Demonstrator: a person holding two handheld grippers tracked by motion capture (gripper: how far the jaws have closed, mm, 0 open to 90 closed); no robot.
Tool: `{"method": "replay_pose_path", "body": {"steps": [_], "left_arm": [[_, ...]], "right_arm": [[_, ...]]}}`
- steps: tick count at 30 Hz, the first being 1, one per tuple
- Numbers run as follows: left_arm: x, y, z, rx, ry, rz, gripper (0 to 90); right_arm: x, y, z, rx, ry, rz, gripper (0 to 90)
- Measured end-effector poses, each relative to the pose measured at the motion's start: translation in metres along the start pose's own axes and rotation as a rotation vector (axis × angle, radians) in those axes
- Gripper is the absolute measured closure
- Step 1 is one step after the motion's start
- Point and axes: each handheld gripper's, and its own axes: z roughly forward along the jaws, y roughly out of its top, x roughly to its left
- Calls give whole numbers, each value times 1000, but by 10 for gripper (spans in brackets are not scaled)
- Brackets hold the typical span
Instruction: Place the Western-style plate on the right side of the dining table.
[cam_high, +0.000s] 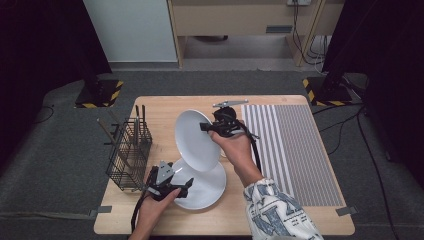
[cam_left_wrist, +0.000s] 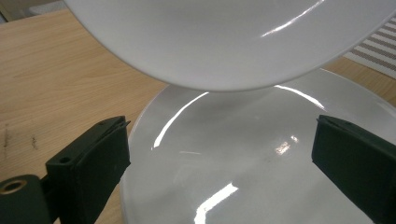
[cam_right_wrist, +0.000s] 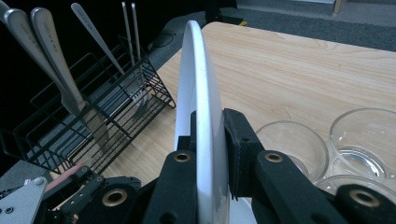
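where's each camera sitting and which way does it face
High view: above the person's side, facing forward and down on the table; both forearms and tongs show.
Left gripper view: on the left tongs, facing the flat plate; open jaws show.
Right gripper view: on the right tongs, gripping the lifted plate.
All share that plate.

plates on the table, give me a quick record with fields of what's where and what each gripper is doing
lifted plate: white plate, tilted on edge above the table, rim clamped in the right gripper
flat plate: second white plate lying on the wooden table, partly under the lifted one
left gripper: open, jaws either side of the flat plate's near rim, not closed on it
rack: black wire rack left of the plates, cutlery upright in it
bowls: clear glass bowls on the table by the right gripper
mat: striped mat on the table's right side
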Motion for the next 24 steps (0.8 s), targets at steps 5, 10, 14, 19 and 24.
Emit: {"method": "replay_pose_path", "body": {"steps": [5, 10, 14, 19, 24], "left_arm": [[-1, 0, -1, -3, 7, 7, 38], [-4, 1, -1, -1, 6, 22, 38], [-5, 1, -1, 5, 12, 34, 37], [-3, 1, 0, 6, 29, 24, 36], [-2, 1, 0, 8, 22, 17, 36]], "right_arm": [[-4, 3, -2, -10, -11, 25, 830], [-7, 3, -3, -23, -21, 41, 830], [-8, 3, -2, -30, -17, 50, 830], [-8, 5, -1, -47, -6, 57, 830], [-10, 9, -1, -57, 0, 73, 831]]}}
